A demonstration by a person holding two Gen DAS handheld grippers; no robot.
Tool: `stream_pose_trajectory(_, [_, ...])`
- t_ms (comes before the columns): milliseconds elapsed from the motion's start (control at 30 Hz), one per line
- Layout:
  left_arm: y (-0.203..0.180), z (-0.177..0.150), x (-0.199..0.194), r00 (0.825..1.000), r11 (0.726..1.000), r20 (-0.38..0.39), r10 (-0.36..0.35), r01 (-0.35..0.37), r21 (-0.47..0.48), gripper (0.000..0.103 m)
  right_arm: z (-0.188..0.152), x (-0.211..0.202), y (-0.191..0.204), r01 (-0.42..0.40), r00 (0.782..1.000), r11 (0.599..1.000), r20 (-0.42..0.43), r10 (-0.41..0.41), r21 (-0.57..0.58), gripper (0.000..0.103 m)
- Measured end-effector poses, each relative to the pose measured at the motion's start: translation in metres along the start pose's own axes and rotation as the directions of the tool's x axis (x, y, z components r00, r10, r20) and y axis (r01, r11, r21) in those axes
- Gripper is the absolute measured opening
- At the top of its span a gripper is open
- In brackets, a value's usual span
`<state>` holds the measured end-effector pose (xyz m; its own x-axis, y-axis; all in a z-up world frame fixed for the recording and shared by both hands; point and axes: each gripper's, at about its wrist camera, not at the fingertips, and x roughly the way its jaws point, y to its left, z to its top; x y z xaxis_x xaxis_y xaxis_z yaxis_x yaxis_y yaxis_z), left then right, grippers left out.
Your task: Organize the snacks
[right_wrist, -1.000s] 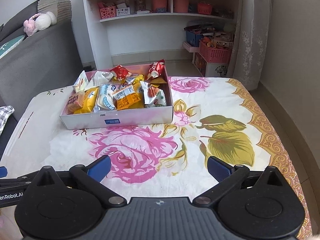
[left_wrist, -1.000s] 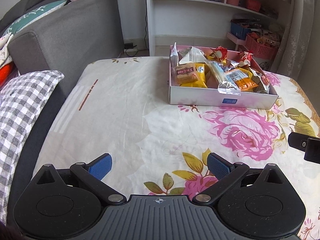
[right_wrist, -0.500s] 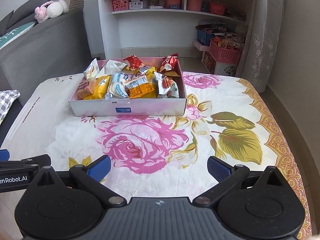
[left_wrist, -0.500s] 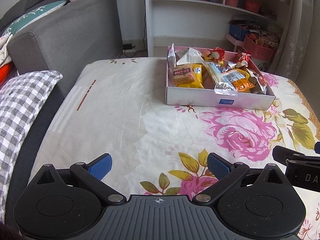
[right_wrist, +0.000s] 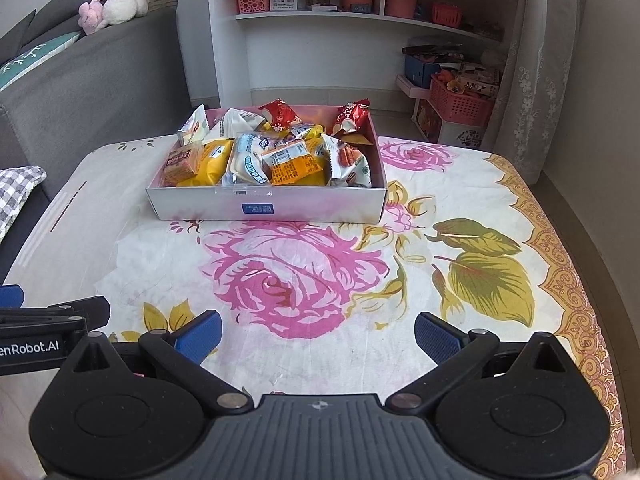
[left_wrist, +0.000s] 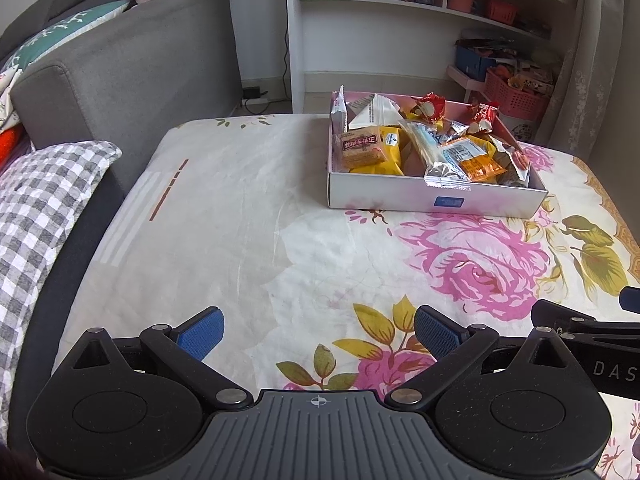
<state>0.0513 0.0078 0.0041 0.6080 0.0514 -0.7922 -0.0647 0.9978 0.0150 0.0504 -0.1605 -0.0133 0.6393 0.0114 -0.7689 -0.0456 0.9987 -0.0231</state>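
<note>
Left wrist view: left gripper (left_wrist: pixel 318 332), fingers spread wide, empty, low centre of frame. Snack box (left_wrist: pixel 436 200) upper right on floral bench (left_wrist: pixel 248 232), packets heaped inside; approach high over its front wall. Checked pillow (left_wrist: pixel 44 200) at left.

Right wrist view: right gripper (right_wrist: pixel 318 332) likewise wide, empty. Snack box upper centre, path across the bench unobstructed.

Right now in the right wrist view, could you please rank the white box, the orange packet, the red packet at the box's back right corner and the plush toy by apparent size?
1. white box
2. orange packet
3. plush toy and red packet: look alike, and the toy sits farther off, so unranked.
</note>
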Motion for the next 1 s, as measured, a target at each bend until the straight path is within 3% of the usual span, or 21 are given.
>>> stream_pose_trajectory(1000, [-0.0015,-0.0017,-0.0006,1.000,1.000,-0.007,-0.014,0.014,0.001,0.102,-0.0018,0.0040,-0.0010,-0.001,1.000,1.000,-0.018,0.001,0.017,0.096])
